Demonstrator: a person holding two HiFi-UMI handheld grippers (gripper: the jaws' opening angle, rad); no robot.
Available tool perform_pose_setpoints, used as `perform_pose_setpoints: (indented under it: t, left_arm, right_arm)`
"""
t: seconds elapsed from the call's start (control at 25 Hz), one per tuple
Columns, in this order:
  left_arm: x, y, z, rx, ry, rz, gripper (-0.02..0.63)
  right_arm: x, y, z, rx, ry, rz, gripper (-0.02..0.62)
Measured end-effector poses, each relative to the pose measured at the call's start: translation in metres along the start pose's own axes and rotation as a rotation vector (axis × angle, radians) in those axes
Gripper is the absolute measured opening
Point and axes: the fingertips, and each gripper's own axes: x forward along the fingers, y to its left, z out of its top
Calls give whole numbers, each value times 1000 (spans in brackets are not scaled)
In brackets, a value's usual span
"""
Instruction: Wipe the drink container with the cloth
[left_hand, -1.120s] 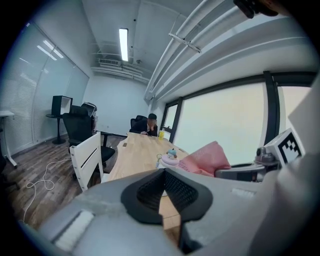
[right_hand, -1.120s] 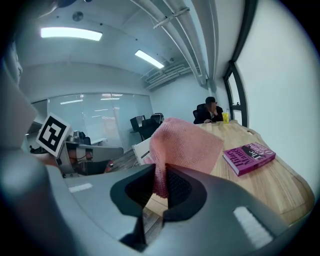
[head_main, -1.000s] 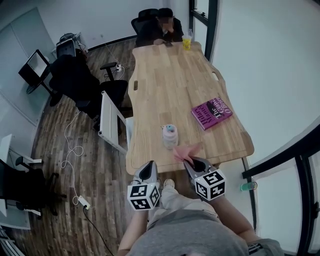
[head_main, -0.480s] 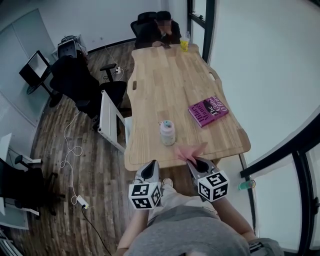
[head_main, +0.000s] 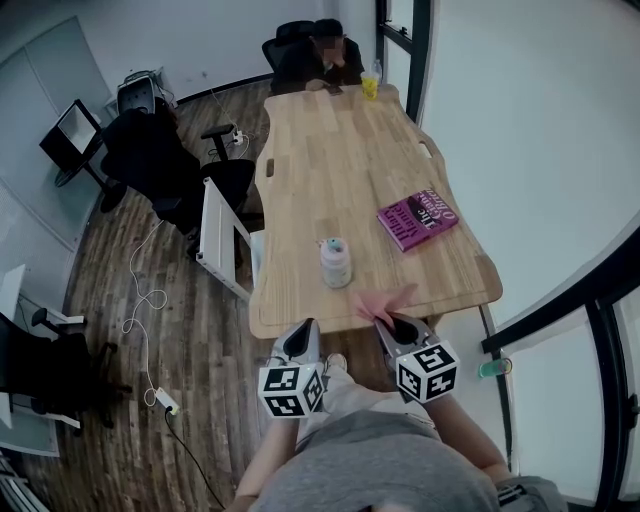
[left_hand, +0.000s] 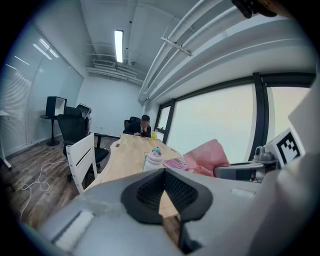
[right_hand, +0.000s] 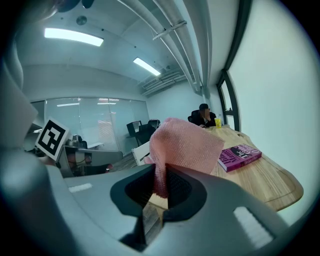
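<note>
The drink container (head_main: 335, 262), a pale bottle with a teal-topped lid, stands upright near the wooden table's (head_main: 340, 170) near end; it also shows in the left gripper view (left_hand: 153, 160). My right gripper (head_main: 393, 325) is shut on a pink cloth (head_main: 381, 302) that hangs over the table's near edge, right of the bottle. In the right gripper view the pink cloth (right_hand: 182, 145) rises from between the closed jaws (right_hand: 164, 186). My left gripper (head_main: 297, 340) hovers off the table's near edge, jaws shut with nothing between them (left_hand: 164, 190).
A magenta book (head_main: 418, 218) lies on the table's right side. A seated person (head_main: 318, 55) and a yellow cup (head_main: 370, 86) are at the far end. A white chair (head_main: 222, 245) and black office chairs (head_main: 165, 165) stand left of the table. Cables (head_main: 145, 300) trail on the floor.
The view shifted slightly, so the table and bottle sit a little higher in frame. Both grippers stay near the table's near edge, the cloth still held in the right one.
</note>
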Motion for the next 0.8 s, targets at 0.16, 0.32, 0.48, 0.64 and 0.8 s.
perform_pose_setpoints:
  t: [0.16, 0.32, 0.48, 0.64, 0.8]
  left_arm:
    - [0, 1, 1, -2, -4, 4, 2]
    - [-1, 2, 2, -2, -4, 6, 2]
    - [-2, 2, 2, -3, -6, 7, 2]
    - [-1, 1, 3, -7, -9, 7, 2]
    - [0, 1, 4, -8, -8, 6, 2]
  right_arm:
    - [3, -1, -1, -6, 5, -8, 31]
    - [4, -1, 0, -13, 4, -13, 29]
    - [3, -1, 1, -17, -1, -12, 29]
    - [3, -1, 0, -14, 0, -2, 29]
    - [5, 0, 2, -21, 2, 7, 29]
